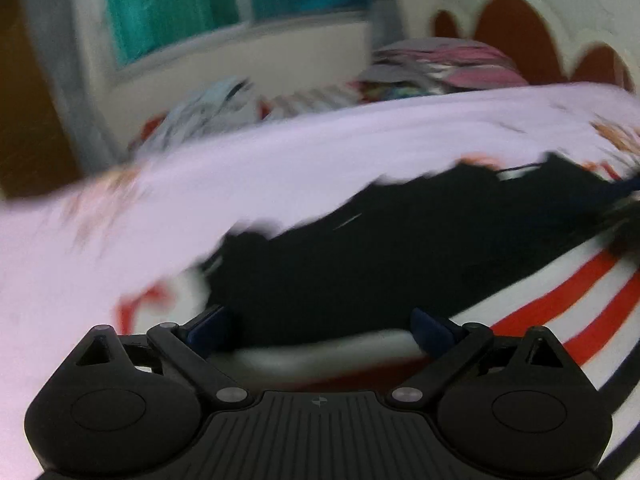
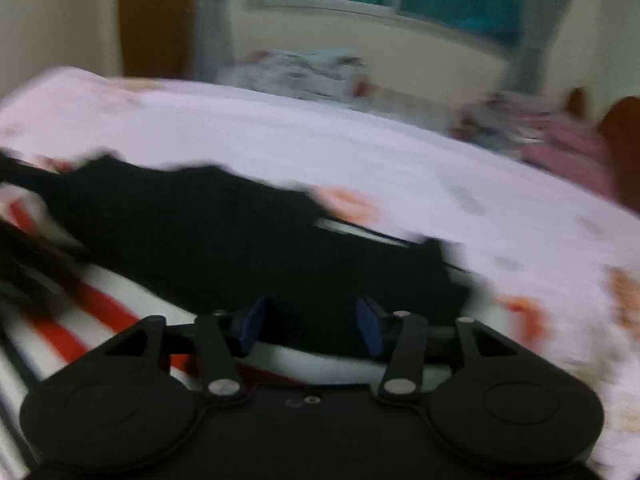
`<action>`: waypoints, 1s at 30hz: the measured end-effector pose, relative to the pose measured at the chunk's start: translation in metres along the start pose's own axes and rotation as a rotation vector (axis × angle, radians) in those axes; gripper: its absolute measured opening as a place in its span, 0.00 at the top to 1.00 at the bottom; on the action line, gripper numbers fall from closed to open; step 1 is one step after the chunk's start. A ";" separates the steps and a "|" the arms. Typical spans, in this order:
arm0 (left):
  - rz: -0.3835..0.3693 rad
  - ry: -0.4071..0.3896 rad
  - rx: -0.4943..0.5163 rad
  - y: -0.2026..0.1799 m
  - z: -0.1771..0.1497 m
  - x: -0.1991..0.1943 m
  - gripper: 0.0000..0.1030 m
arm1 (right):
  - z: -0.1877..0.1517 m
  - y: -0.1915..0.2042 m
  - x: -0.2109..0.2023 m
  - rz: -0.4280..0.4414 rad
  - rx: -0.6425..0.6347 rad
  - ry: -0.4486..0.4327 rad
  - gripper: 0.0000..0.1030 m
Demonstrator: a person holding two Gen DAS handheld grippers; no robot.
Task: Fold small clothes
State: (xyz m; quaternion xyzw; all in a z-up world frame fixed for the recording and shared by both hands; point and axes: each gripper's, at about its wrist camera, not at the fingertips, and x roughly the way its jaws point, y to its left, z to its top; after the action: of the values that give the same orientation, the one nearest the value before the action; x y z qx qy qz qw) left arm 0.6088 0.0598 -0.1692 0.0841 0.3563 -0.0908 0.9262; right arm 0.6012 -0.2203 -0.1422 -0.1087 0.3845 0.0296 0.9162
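- Black garment (image 1: 400, 248) lies lengthwise across, just ahead of both jaws; blur hides its details.
- Left gripper (image 1: 320, 326) wide open, right gripper (image 2: 310, 326) half open, both holding nothing.

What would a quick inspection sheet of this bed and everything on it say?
Surface: bed sheet, pale with faint orange flowers.
Job's things: black garment spread out, lying partly on a white cloth with red stripes.
Clutter: heaps of clothes along the far edge; pink pile near the headboard.
Grippers: left gripper wide open, right gripper partly open, both over the garment's near edge, holding nothing.
Cables: nothing seen.
Surroundings: window, cream wall; the pictures are blurred.
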 end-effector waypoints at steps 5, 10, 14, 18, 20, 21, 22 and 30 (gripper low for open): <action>0.013 -0.003 -0.015 0.014 -0.005 -0.013 0.05 | -0.006 -0.026 -0.015 -0.036 0.074 0.006 0.54; -0.067 -0.096 -0.020 -0.024 0.003 -0.053 0.05 | -0.006 0.004 -0.048 0.105 0.078 -0.054 0.58; -0.101 -0.052 0.038 -0.067 -0.005 -0.048 0.05 | -0.011 0.050 -0.046 0.205 -0.009 -0.026 0.59; -0.071 -0.004 0.003 -0.062 -0.024 -0.049 0.05 | -0.021 0.056 -0.050 0.174 -0.055 -0.011 0.58; -0.037 0.004 -0.029 -0.042 -0.033 -0.055 0.05 | -0.035 0.041 -0.058 0.103 -0.060 0.009 0.58; -0.008 0.015 -0.047 -0.028 -0.039 -0.057 0.05 | -0.038 0.030 -0.060 0.059 -0.051 0.024 0.57; 0.016 0.022 -0.069 -0.012 -0.047 -0.062 0.05 | -0.046 0.012 -0.063 0.032 -0.019 0.045 0.55; -0.010 -0.017 -0.085 -0.027 -0.046 -0.095 0.05 | -0.053 0.016 -0.100 0.064 0.047 -0.004 0.60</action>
State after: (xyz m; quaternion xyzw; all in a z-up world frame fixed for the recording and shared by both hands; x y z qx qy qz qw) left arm 0.5043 0.0542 -0.1413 0.0423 0.3521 -0.0808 0.9315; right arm 0.4918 -0.2132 -0.1104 -0.0749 0.3866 0.0499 0.9178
